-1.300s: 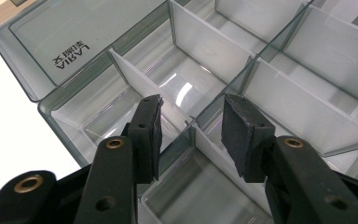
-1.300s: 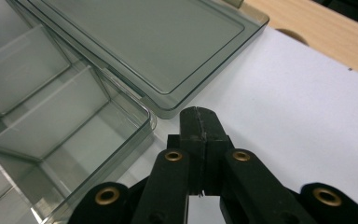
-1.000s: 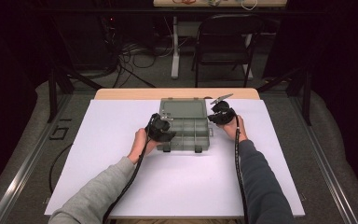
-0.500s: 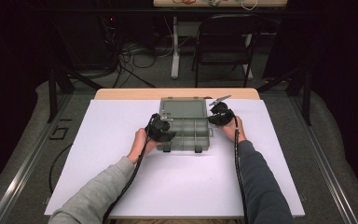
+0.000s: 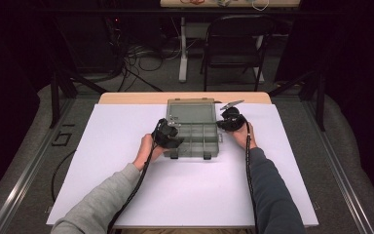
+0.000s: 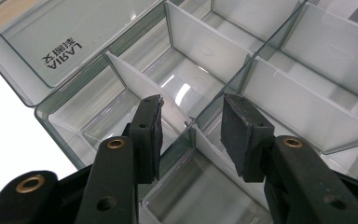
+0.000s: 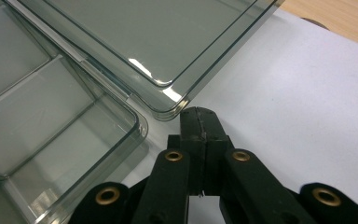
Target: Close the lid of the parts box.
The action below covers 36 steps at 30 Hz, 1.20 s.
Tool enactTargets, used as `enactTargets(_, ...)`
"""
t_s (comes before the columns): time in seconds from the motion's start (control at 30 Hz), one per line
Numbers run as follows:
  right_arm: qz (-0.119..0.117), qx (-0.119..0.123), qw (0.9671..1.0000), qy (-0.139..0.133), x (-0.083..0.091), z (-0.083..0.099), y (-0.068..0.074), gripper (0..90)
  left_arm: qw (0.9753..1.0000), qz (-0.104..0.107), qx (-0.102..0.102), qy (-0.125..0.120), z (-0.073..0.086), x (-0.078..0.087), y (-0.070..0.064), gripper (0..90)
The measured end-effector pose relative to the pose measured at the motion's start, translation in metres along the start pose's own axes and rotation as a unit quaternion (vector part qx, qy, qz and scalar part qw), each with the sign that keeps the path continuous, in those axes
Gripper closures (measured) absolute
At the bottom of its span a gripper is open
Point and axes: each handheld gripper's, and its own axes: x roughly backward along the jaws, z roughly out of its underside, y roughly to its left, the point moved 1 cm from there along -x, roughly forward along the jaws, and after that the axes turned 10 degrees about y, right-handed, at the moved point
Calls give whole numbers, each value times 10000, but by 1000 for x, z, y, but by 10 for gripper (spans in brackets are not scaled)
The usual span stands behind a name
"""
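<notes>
A clear grey plastic compartment box (image 5: 195,139) lies open at the table's far middle, its lid (image 5: 191,112) folded flat behind it. My left gripper (image 5: 172,138) hangs over the box's left side. In the left gripper view it (image 6: 191,105) is open, its jaws on either side of a white divider (image 6: 140,84), with nothing gripped. The lid (image 6: 42,32) carries a printed label. My right gripper (image 5: 228,122) is at the box's right rear. In the right gripper view it (image 7: 198,113) is shut and empty, its tip just short of the lid's rounded corner (image 7: 168,109).
The box rests on a white sheet (image 5: 185,195) that covers a wooden table (image 5: 126,97). The compartments (image 7: 37,116) I can see hold nothing. A black folding chair (image 5: 233,39) and floor cables (image 5: 141,53) lie beyond the table's far edge.
</notes>
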Motion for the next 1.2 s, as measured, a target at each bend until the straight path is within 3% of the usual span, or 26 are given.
enactTargets(0.63, 206, -81, 9994, -276, -4, -2, 0, 900, 10000, -1, -42, -16, 0, 0, 0, 586)
enactTargets(1.2, 406, -64, 9968, -689, 6, -8, 0, 900, 10000, 13, -4, -30, 0, -1, -1, 584)
